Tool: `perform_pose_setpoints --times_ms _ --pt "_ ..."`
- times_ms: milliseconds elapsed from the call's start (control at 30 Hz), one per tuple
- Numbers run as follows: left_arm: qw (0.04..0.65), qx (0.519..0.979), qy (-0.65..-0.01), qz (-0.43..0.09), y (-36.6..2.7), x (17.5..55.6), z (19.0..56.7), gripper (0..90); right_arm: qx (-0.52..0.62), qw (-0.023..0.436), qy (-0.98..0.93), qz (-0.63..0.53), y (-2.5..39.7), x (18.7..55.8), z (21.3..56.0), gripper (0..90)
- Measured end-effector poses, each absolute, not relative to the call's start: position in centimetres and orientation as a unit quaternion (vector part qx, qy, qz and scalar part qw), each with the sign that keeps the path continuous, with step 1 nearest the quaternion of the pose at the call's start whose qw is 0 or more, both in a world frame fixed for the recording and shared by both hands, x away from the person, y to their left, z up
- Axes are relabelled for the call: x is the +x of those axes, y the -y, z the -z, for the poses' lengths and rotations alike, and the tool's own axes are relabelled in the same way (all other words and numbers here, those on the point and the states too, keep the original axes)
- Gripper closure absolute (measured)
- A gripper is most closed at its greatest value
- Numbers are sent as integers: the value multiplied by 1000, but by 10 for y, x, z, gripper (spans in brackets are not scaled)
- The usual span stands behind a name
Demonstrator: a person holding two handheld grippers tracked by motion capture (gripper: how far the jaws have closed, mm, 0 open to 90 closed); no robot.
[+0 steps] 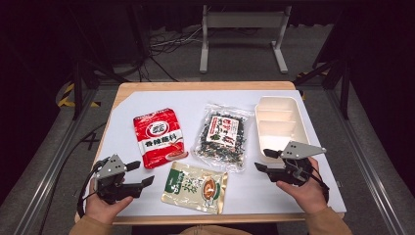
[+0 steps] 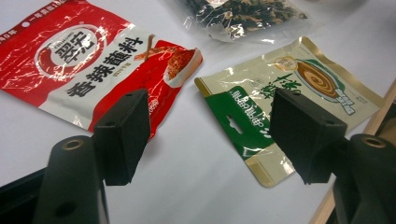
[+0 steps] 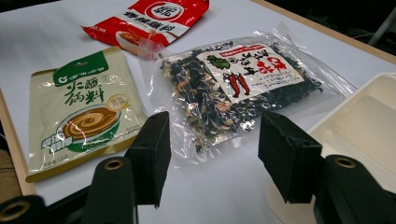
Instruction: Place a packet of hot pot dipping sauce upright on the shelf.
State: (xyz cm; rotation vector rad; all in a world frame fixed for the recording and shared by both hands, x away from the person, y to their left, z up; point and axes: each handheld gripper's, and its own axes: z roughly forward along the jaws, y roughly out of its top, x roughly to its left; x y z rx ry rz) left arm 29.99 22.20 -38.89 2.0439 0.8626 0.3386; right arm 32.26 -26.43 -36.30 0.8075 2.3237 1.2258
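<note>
Three sealed packets lie flat on the white tabletop, and none has yet gone into the cream divided tray at the right; judging from that, the work looks to be at its very start, with everything left to do. The red packet sits to the left; the clear packet of dark dried greens lies in the middle, just beside the tray; the green-and-cream packet lies nearest the person, between the two hands. The tray's compartments show bare in the high view.

The left hand-held gripper rests low at the near left corner, held in the person's left hand; its jaws stand wide apart and released, grasping nothing. In the left gripper view they frame the lower edge of the red packet and the green top end of the green-and-cream packet, touching neither; the nearer candidate seems to be the green-and-cream one, though I cannot tell which is meant.

The right hand-held gripper hovers by the tray's near end, held in the right hand; its jaws are likewise spread and empty. In the right gripper view they point toward the near edge of the dried-greens packet, apart from it, with the tray at the right of that view.

What remains, as I judge it: closing on a packet, lifting it, and setting it in a compartment; then the same for the others.
</note>
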Motion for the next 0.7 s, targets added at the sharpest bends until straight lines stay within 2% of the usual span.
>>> perform_pose_setpoints --times_ms 700 --pt "415 838 -345 -83 -201 311 395 302 261 171 -849 -427 242 320 370 433"
